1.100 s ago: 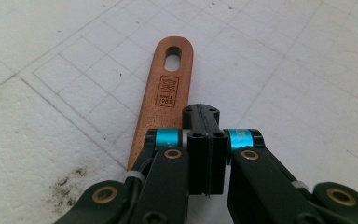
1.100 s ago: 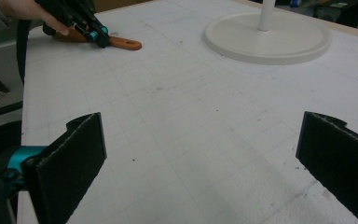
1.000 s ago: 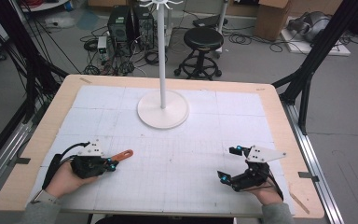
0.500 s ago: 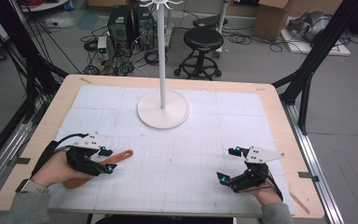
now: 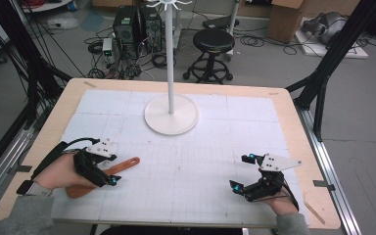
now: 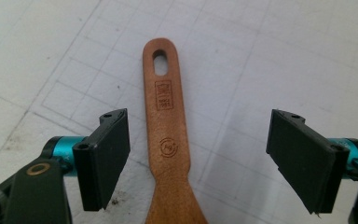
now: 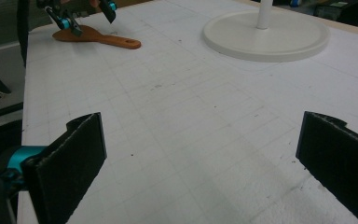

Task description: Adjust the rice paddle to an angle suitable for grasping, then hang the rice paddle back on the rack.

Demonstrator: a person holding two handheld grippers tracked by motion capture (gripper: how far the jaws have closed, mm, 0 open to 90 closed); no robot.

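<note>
The left hand-held gripper (image 6: 198, 158) has just been spreading its jaws, and the wooden spatula (image 6: 169, 140) lies flat on the worktop (image 5: 200, 161) between them, untouched by either pad, handle pointing away. On the far side, the right hand-held gripper (image 7: 200, 163) hovers wide open over bare worktop, near the white stand base (image 5: 171, 114).
</note>
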